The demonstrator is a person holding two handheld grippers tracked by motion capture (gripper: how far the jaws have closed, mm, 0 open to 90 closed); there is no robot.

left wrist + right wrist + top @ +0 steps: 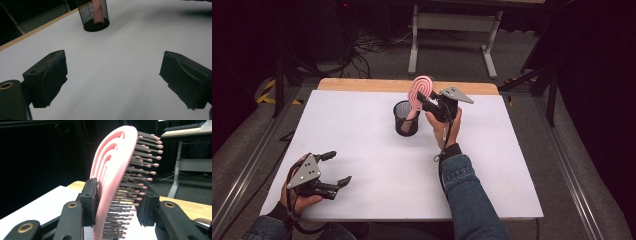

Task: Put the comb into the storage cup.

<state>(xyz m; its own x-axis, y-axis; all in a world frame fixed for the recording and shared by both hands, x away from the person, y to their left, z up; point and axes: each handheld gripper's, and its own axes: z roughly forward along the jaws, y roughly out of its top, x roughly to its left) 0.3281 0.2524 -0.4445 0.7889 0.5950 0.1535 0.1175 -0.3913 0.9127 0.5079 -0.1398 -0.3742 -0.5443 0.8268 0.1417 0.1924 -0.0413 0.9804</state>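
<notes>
A pink hairbrush [421, 90] stands upright with its handle down in a black mesh cup [406, 120] at the back middle of the white table [362, 150]. My right gripper [422, 100] holds the brush head from the right. In the right gripper view the brush [112, 170] sits between the jaws of the right gripper [117, 205], one pad on its pink back and the other against the bristle tips. My left gripper [339, 167] rests open near the front left edge, with nothing between its fingers. In the left gripper view that gripper [112, 77] faces the cup [96, 15], and the pink handle [98, 12] shows through the mesh.
A wooden strip [362, 84] runs along the table's far edge. Beyond it stand a white desk frame [452, 30] and cables [367, 47] on the grey floor. Bare white table lies between the two grippers.
</notes>
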